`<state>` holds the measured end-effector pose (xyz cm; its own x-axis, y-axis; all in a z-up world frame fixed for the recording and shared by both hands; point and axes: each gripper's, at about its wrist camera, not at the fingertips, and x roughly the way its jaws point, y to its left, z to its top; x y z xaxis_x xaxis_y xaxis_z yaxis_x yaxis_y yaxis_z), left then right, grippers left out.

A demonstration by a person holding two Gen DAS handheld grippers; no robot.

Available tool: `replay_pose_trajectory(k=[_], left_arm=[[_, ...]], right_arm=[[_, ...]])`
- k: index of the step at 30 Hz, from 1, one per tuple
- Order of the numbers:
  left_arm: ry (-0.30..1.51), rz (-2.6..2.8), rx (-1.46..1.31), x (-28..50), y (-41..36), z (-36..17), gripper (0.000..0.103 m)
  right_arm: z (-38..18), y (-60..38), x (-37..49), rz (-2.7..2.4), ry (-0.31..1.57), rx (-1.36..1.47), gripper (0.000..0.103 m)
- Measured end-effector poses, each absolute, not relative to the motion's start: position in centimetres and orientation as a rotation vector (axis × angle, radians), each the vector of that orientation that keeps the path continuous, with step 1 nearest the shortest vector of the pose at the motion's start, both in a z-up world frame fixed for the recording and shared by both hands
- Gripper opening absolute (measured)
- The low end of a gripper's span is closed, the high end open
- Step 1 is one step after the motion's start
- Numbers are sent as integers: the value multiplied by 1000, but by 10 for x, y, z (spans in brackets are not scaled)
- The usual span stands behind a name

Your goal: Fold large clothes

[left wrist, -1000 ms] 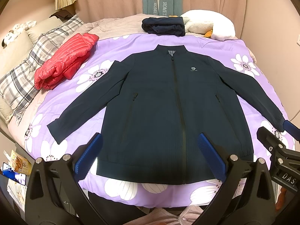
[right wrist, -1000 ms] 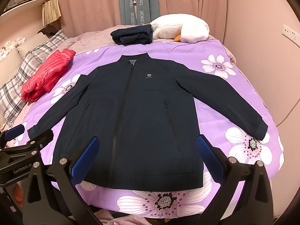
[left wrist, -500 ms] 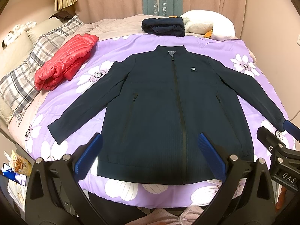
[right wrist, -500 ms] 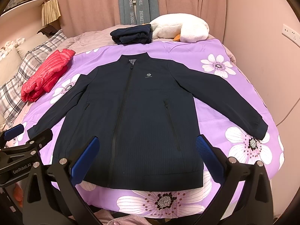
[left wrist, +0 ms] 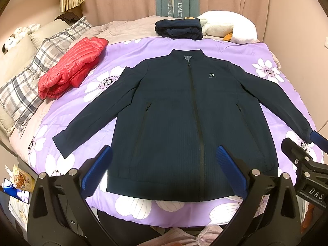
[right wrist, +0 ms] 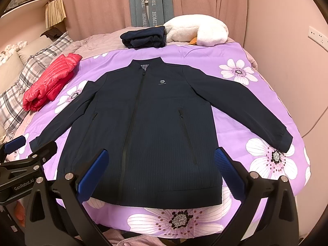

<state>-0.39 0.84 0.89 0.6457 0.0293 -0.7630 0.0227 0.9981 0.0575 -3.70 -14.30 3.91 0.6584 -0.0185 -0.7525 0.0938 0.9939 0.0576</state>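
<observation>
A dark navy zip jacket (left wrist: 190,123) lies flat and face up on the purple flowered bedspread (left wrist: 131,49), sleeves spread out to both sides, hem toward me. It also shows in the right wrist view (right wrist: 147,127). My left gripper (left wrist: 164,170) is open and empty, held above the hem. My right gripper (right wrist: 162,170) is open and empty, also above the hem. Each gripper shows at the edge of the other's view, the right one (left wrist: 303,164) and the left one (right wrist: 22,160).
A folded red down jacket (left wrist: 71,61) lies at the left by plaid pillows (left wrist: 26,82). A folded navy garment (left wrist: 178,29) and a white plush toy (left wrist: 227,28) sit at the far edge. Curtains hang behind. A wall stands at the right.
</observation>
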Motion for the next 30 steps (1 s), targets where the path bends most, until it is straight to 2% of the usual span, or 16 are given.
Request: replay_pose_trajectory(k=[30], left_arm=[[870,3,69,-3,8,10,101]], right_arm=[[37,-144,-40,-69,855,90,102]])
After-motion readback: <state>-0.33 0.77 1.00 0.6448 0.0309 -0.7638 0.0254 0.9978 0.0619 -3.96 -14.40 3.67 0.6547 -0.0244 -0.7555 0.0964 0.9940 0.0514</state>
